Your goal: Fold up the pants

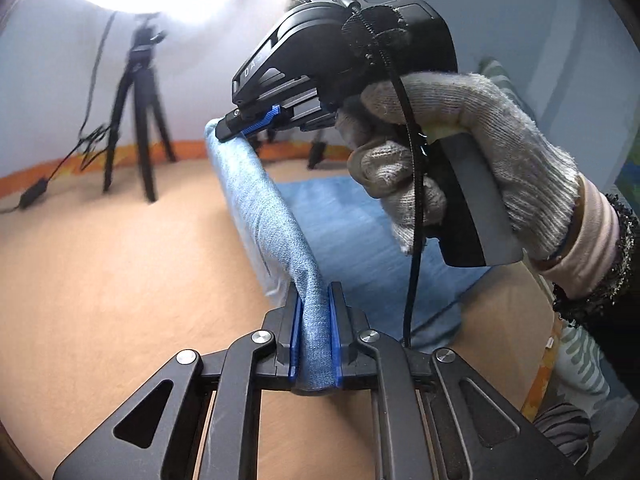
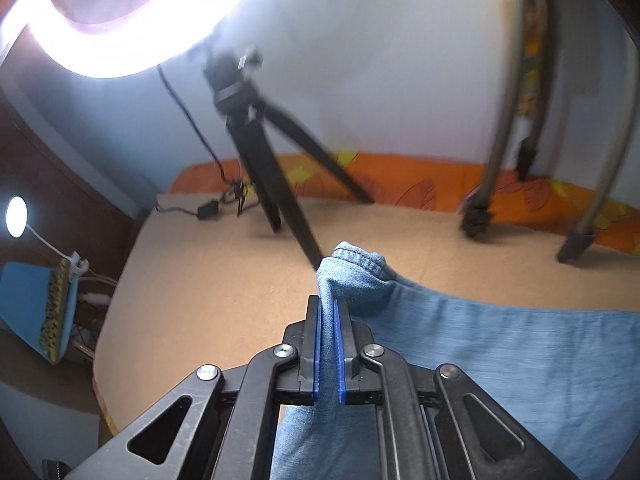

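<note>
Tan bed, orange patterned strip along the far edge. Blue jeans lie partly flat on it. Black tripod, grey stand legs, and a cable with adapter stand on it.

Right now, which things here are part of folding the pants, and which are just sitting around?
In use: pants; left gripper and right gripper, both clamped on the denim edge.

Lying about: black tripod, grey stand legs, ring light, power adapter.
</note>
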Motion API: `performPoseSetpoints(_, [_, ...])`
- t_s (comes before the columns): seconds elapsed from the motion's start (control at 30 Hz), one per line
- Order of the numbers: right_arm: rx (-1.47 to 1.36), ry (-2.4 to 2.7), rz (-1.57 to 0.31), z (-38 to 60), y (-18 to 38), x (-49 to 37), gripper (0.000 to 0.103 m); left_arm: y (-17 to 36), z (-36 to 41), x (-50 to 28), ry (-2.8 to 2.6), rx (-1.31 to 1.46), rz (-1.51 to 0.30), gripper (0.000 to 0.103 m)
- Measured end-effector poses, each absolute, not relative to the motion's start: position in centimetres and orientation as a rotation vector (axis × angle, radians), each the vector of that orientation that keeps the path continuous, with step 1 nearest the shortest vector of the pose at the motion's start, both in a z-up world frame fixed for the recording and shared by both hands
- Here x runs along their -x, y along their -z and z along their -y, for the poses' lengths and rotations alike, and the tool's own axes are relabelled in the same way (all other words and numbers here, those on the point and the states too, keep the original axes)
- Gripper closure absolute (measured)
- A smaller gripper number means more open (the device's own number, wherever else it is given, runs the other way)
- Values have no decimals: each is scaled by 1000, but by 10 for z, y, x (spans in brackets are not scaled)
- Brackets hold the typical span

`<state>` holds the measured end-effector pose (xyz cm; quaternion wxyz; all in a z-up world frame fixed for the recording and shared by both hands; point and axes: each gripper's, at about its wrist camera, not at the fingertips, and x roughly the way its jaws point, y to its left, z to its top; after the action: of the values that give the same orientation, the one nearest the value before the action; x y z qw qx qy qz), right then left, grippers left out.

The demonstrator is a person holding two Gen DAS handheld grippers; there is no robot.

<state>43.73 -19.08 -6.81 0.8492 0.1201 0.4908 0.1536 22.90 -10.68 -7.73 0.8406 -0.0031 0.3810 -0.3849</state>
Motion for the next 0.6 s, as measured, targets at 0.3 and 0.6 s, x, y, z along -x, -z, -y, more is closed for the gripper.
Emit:
performPoseSetpoints(0.3, [-330, -281, -962, 272, 40, -408, 102, 66, 164, -216, 898, -7, -771, 92])
performPoseSetpoints(0.6, [-368, -208, -932, 331, 39, -392, 103, 73, 213, -220, 970, 24, -785, 93])
